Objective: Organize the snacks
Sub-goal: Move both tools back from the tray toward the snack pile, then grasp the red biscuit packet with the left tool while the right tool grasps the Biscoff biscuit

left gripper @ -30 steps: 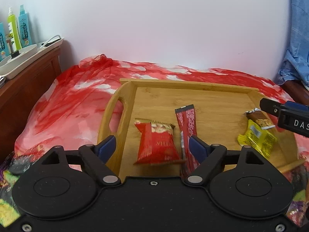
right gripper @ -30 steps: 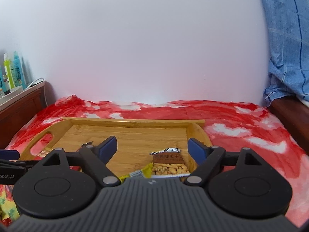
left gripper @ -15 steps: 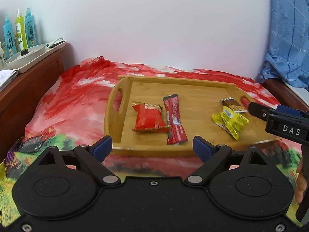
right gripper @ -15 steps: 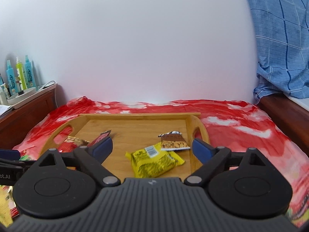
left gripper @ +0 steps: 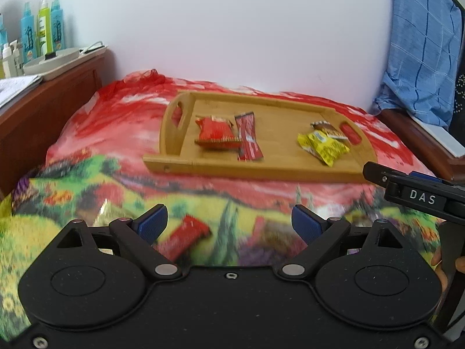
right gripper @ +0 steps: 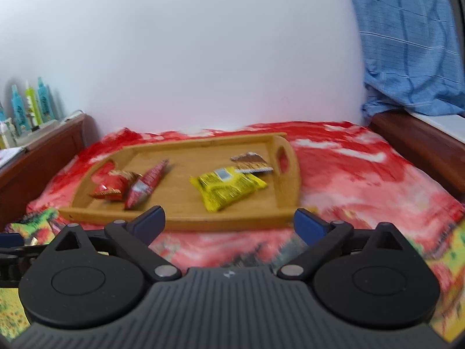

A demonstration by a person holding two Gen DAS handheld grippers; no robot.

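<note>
A wooden tray (left gripper: 290, 110) (right gripper: 186, 219) lies on the red bedspread. In it lie a red bag (left gripper: 216, 132) (right gripper: 112, 186), a red stick pack (left gripper: 247, 136) (right gripper: 148, 181), a yellow pack (left gripper: 322, 145) (right gripper: 228, 187) and a brown nut pack (left gripper: 327, 129) (right gripper: 251, 163). My left gripper (left gripper: 229, 222) is open and empty, well in front of the tray, above a red snack bar (left gripper: 187, 234) on the colourful blanket. My right gripper (right gripper: 229, 222) is open and empty, just in front of the tray's near rim; it also shows in the left wrist view (left gripper: 407, 189).
A wooden bedside cabinet (left gripper: 49, 101) at the left carries bottles (left gripper: 43, 29) and a white dish. A blue checked cloth (left gripper: 421, 43) hangs at the right over a wooden bed frame (right gripper: 412, 133). A white wall stands behind the bed.
Both grippers have pulled back from the tray toward the near side of the bed. All packs in the tray now show whole, and the red snack bar on the blanket has come into view.
</note>
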